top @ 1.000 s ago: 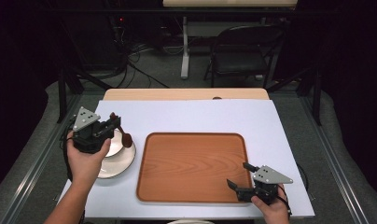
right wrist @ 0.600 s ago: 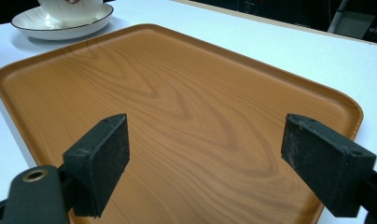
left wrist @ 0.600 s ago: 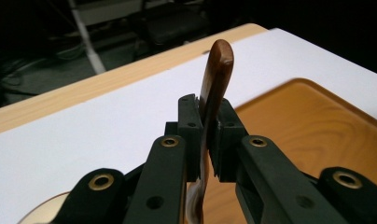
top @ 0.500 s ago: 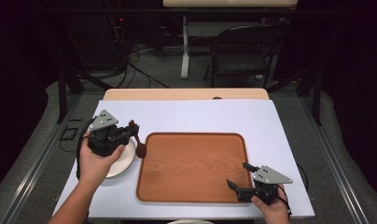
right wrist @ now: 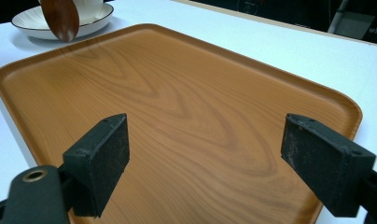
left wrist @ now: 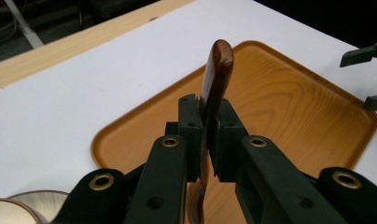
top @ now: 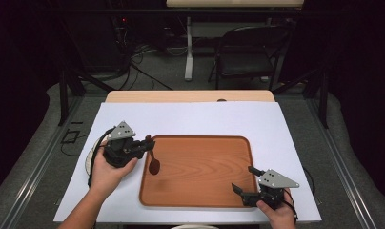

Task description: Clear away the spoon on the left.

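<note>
My left gripper point(top: 147, 143) is shut on the handle of a dark wooden spoon point(top: 154, 166), whose bowl hangs down over the left edge of the wooden tray point(top: 205, 167). In the left gripper view the handle point(left wrist: 217, 70) stands up between the pads of my left gripper point(left wrist: 207, 126), above the tray point(left wrist: 294, 107). My right gripper point(top: 242, 179) rests at the tray's near right corner. Its jaws stand wide open with nothing between them in the right gripper view point(right wrist: 219, 154), facing across the tray point(right wrist: 177, 93) toward the spoon's bowl point(right wrist: 60, 16).
A white plate point(top: 89, 157) with a dark rim lies left of the tray, partly under my left hand, and shows again as the plate point(right wrist: 91, 21) at the far corner. A white sheet point(top: 190, 119) covers the table. A folding chair point(top: 248, 52) stands beyond the far edge.
My left gripper has carried the spoon rightward and a little down, from above the plate to over the tray's left edge. The right gripper has stayed put.
</note>
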A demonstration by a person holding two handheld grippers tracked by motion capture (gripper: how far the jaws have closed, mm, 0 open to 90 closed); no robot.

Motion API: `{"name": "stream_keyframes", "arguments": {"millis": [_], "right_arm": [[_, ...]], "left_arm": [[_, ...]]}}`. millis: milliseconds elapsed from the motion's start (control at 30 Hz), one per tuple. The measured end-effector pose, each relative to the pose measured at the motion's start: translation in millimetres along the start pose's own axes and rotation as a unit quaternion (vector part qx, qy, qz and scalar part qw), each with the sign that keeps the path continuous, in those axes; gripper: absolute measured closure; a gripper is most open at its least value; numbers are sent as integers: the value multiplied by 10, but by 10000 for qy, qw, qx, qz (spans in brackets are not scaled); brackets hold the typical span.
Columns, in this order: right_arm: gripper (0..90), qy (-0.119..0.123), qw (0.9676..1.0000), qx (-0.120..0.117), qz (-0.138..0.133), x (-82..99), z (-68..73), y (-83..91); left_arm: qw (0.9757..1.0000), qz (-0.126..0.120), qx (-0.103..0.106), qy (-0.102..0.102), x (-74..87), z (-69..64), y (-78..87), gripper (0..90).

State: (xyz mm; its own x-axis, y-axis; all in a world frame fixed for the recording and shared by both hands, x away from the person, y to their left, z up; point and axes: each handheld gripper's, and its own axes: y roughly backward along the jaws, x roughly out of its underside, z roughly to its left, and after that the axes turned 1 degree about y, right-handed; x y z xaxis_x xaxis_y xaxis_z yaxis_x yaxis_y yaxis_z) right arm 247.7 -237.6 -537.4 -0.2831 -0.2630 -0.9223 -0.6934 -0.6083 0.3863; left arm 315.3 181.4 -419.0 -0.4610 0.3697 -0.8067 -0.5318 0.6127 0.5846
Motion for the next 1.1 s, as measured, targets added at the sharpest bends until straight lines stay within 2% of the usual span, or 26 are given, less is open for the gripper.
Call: {"name": "stream_keyframes", "arguments": {"millis": [233,433,500,633,733,933,1100], "right_arm": [[150,-3,10000,3,5,0,-1,-1],[150,-20,10000,-13,13,1,2,-1],[150,-24,10000,-16,16,1,2,-2],[150,-15,10000,-12,12,1,2,-2],[150,-29,10000,-11,18,2,3,-5],[150,-25,10000,-16,18,2,3,-6],[150,-40,10000,-23,20,2,3,-7]], "left_arm": [[9996,184,172,91,120,-3,-109,842],[9990,262,339,127,168,-1,-163,842],[9986,299,390,198,180,-1,-188,842],[9982,285,474,243,187,29,-213,842],[9975,281,541,353,186,59,-236,841],[9975,331,464,419,171,123,-302,827],[9967,381,390,596,162,198,-386,814]]}}
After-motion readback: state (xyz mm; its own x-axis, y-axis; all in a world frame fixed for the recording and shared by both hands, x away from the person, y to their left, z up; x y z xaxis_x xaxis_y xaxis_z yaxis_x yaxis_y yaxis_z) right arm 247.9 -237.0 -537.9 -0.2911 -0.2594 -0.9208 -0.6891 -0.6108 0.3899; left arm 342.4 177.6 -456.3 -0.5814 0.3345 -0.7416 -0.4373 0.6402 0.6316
